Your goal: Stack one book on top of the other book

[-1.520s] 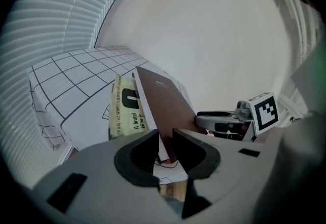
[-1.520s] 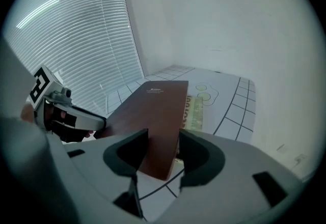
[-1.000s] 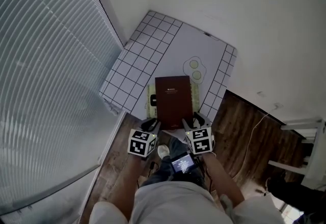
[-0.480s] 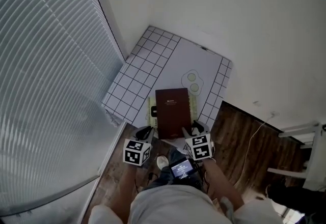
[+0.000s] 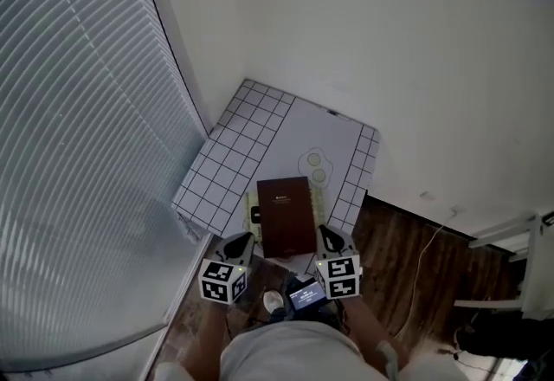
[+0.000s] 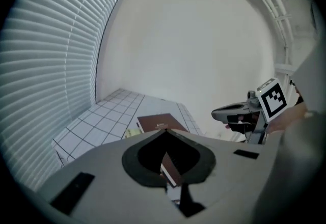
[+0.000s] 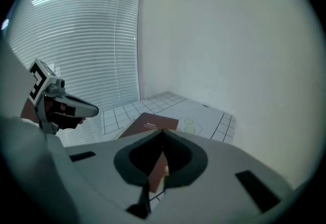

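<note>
Left gripper (image 5: pixel 240 239): jaws just been closing, now shut, empty. Maroon book (image 5: pixel 286 216) is lying flat atop yellow book (image 5: pixel 251 200) on grid mat (image 5: pixel 227 154); we're judging it stiff, light-ish, slick, best pinched at near corners. Right gripper (image 5: pixel 326 235): also just closing, shut on nothing. Wall (image 5: pixel 389 67) is crowding behind; floor (image 5: pixel 407 232) is opening rightward.

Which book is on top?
The dark red book; it lies on the pale yellow book, whose edges peek out beside it.

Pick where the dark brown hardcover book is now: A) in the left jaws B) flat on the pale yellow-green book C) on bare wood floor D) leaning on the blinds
B: the dark brown hardcover book lies flat over the pale yellow-green book.
</note>
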`<state>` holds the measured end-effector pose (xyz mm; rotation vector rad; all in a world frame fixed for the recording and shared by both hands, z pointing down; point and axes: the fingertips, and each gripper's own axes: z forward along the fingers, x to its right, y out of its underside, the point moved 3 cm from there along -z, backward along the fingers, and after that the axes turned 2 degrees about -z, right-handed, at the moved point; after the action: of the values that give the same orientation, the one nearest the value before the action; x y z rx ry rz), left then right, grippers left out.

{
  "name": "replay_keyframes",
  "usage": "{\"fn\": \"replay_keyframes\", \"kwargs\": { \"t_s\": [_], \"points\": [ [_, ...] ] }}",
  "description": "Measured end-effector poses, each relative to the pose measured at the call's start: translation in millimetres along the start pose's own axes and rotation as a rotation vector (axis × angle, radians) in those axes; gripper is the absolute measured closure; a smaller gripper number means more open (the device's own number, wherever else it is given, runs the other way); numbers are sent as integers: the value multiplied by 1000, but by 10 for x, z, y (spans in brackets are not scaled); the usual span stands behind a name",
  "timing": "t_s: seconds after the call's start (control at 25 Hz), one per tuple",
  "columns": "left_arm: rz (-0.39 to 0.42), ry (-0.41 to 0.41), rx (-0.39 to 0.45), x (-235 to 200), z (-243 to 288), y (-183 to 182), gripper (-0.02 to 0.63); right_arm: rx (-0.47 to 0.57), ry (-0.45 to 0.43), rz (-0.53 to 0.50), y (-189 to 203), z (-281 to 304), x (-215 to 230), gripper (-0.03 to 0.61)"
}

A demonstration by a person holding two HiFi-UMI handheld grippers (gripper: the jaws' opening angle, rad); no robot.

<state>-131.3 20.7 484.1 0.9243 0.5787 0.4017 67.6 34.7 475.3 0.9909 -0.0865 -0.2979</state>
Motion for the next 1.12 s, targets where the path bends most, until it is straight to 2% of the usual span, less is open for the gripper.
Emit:
{"fn": "replay_keyframes", "kwargs": {
  "t_s": [0.16, 0.4, 0.56, 0.8, 1.12],
  "points": [
    [39, -42, 169, 113, -150, -455, 606, 163, -48, 84, -383, -221, -9, 571],
    [180, -68, 343, 365, -446, -1095, 606, 270, 9, 29, -805, -499, 12, 572],
    [225, -78, 425, 409, -616, -1317, 606, 322, 24, 28, -984, -624, -4, 572],
    [228, -86, 437, 436, -655, -1390, 606, 372, 39, 30, -1156, -769, 41, 572],
    [247, -103, 452, 462, -702, -1416, 606, 400, 50, 54, -1177, -819, 49, 572]
  ]
}}
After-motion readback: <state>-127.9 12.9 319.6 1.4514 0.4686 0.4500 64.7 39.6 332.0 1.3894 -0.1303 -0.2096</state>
